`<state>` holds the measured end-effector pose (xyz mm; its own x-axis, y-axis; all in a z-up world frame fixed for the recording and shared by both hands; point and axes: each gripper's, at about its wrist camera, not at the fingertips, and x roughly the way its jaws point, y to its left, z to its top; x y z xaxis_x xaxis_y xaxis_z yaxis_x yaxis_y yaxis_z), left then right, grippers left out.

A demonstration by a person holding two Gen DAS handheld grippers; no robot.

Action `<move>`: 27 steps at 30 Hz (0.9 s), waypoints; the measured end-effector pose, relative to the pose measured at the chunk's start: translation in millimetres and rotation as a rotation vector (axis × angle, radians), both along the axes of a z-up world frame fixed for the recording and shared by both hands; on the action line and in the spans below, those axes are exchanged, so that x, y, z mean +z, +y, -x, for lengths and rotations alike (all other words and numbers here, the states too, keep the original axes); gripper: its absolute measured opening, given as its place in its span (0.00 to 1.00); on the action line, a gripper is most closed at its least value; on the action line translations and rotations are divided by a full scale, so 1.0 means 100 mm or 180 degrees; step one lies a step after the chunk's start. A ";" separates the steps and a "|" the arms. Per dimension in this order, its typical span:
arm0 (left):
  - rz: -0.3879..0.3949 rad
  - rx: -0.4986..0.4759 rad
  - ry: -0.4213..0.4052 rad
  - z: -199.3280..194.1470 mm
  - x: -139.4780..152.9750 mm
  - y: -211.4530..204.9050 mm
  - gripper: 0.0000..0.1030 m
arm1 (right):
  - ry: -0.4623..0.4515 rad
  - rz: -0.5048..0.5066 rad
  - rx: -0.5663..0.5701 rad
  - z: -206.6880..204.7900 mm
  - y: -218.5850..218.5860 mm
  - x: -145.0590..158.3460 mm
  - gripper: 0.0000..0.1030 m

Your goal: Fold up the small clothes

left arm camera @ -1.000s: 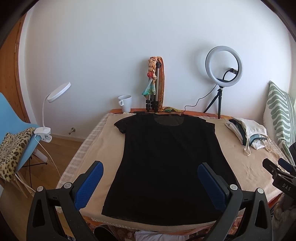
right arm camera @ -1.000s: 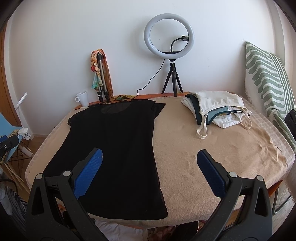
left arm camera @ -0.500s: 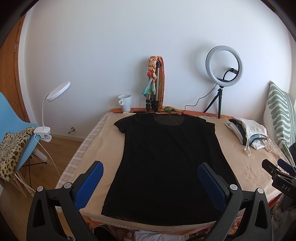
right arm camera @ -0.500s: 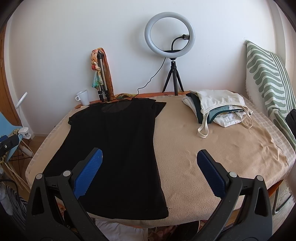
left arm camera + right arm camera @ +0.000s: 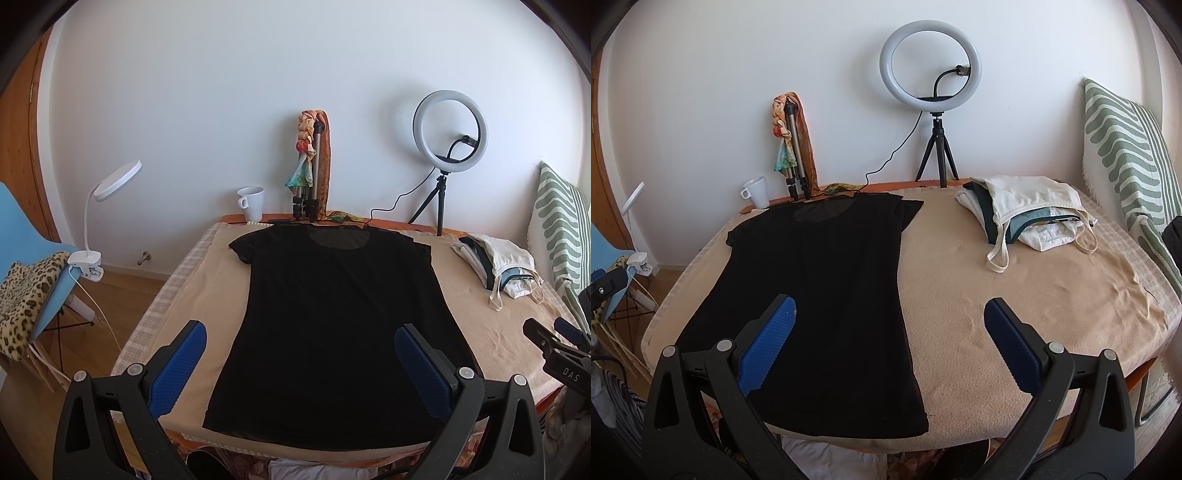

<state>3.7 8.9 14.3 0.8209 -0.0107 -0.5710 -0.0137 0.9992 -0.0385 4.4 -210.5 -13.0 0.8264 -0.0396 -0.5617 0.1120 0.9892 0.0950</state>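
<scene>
A black T-shirt (image 5: 340,317) (image 5: 820,295) lies flat and spread out on the tan cloth-covered table (image 5: 207,291) (image 5: 1015,306), collar toward the wall, hem at the near edge. My left gripper (image 5: 299,336) hovers open above the shirt's lower half, blue pads wide apart, holding nothing. In the right wrist view my right gripper (image 5: 888,314) is open too, over the shirt's right edge near the hem. The right gripper's tip also shows at the right edge of the left wrist view (image 5: 554,343).
A pile of folded light clothes (image 5: 498,266) (image 5: 1030,210) sits at the back right. Along the wall stand a ring light on a tripod (image 5: 931,74), a scarf-draped tripod (image 5: 312,170) and a white mug (image 5: 253,201). A clamp lamp (image 5: 107,206) and blue chair (image 5: 26,258) are left; a striped cushion (image 5: 1126,147) right.
Almost nothing: both grippers stay open above the shirt, with only a slight drift of the views.
</scene>
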 end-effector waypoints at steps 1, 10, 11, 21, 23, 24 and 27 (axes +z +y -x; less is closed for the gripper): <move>-0.0003 -0.0003 0.0006 -0.01 -0.01 0.00 1.00 | 0.0000 0.0000 0.0002 0.00 0.01 -0.01 1.00; -0.0002 0.0009 0.0044 -0.05 -0.04 0.02 1.00 | 0.0029 -0.0014 0.0015 -0.05 0.04 -0.02 1.00; -0.0002 0.0015 0.0050 -0.05 -0.05 0.02 1.00 | 0.0033 -0.0016 0.0023 -0.06 0.05 -0.02 1.00; -0.0008 0.0134 0.0087 -0.09 -0.10 0.18 1.00 | 0.0070 -0.0058 0.0156 -0.25 0.12 0.04 1.00; -0.0029 0.0192 0.0096 -0.10 -0.13 0.24 1.00 | 0.0053 -0.0079 0.0200 -0.31 0.13 0.07 1.00; -0.0035 0.0222 0.0098 -0.10 -0.14 0.28 1.00 | 0.0044 -0.0090 0.0222 -0.34 0.14 0.08 1.00; 0.0001 0.0277 0.0121 -0.10 -0.20 0.42 1.00 | 0.0044 -0.0123 0.0303 -0.47 0.15 0.12 1.00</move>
